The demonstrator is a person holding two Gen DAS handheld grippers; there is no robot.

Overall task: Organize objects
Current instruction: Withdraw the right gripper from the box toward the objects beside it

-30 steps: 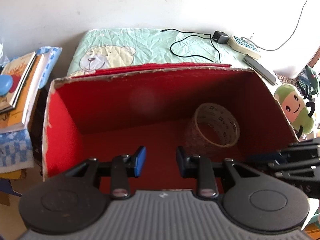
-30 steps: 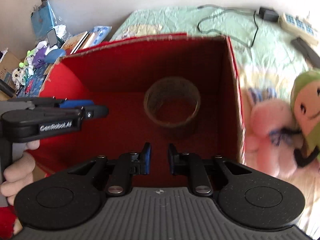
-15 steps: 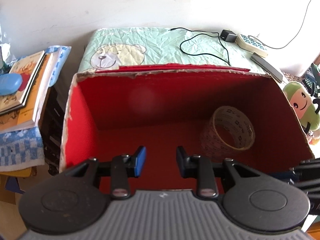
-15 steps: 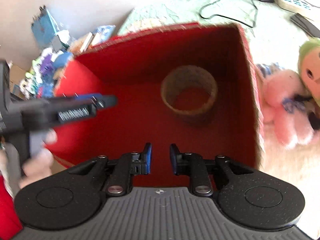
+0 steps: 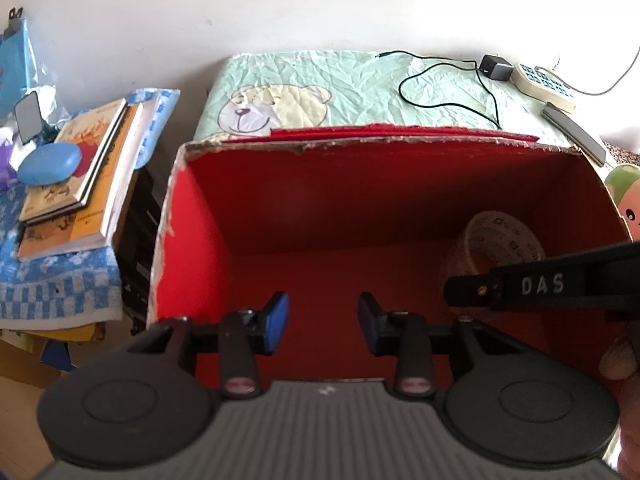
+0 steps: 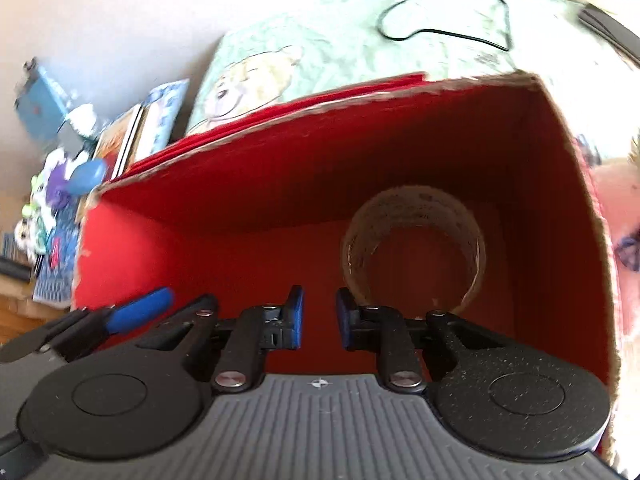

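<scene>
Hovering both grippers, left [image 5: 323,322] and right [image 6: 319,322], spread and empty over the box [image 5: 192,240] (tape [image 6: 414,248] already inside, lower right), you next need another object.

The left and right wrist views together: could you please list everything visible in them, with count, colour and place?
box: 1, red inside, open, centre
tape roll: 1, clear-brown, inside box, right
quilt: 1, pale green with bear, behind box
cable: 1, black, on quilt
charger: 1, black, far right
power strip: 1, cream, far right
books: stack, yellow, left
case: 1, blue, on books
plush toy: 1, green, right edge
left gripper: open, empty
right gripper: open, empty
</scene>
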